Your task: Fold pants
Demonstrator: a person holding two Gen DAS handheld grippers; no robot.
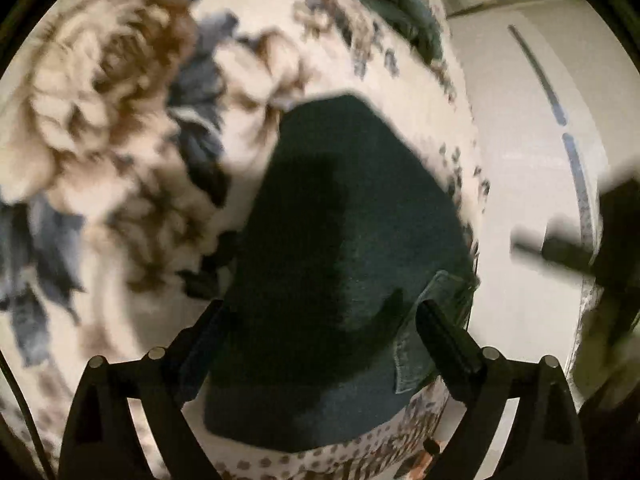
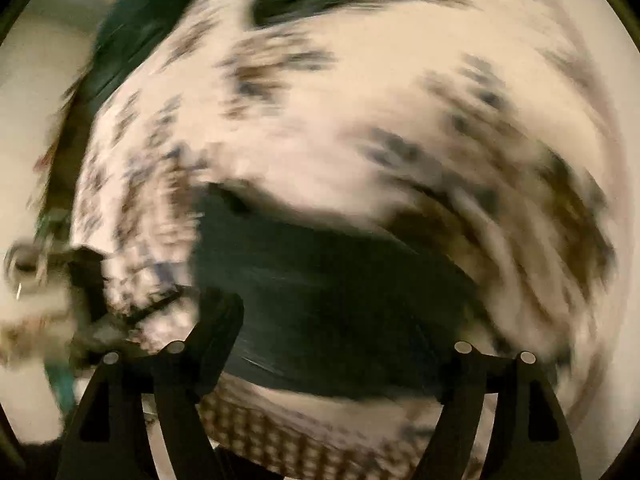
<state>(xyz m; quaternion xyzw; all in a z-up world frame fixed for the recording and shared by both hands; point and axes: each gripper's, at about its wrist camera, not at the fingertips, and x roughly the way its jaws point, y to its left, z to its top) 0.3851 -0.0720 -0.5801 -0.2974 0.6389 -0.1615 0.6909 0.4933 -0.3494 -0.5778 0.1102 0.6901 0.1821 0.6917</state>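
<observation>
Dark teal pants [image 1: 340, 248] lay folded on a floral bedspread [image 1: 104, 128], their long axis running away from the left gripper [image 1: 320, 320] toward the bed's far end, where a second dark green fabric heap [image 1: 396, 12] sat. The narrower end pointed away; a stitched denim edge lay beside the right-hand finger. The left gripper's fingers [image 1: 444, 340] stood apart, straddling the near end of the pants without clamping it. In the heavily blurred right wrist view, the pants [image 2: 340, 300] appeared to stretch crosswise before the right gripper [image 2: 344, 344], its fingers spread wide. Beyond the pants' right edge, the bedspread ended at a pale floor [image 1: 520, 184].
</observation>
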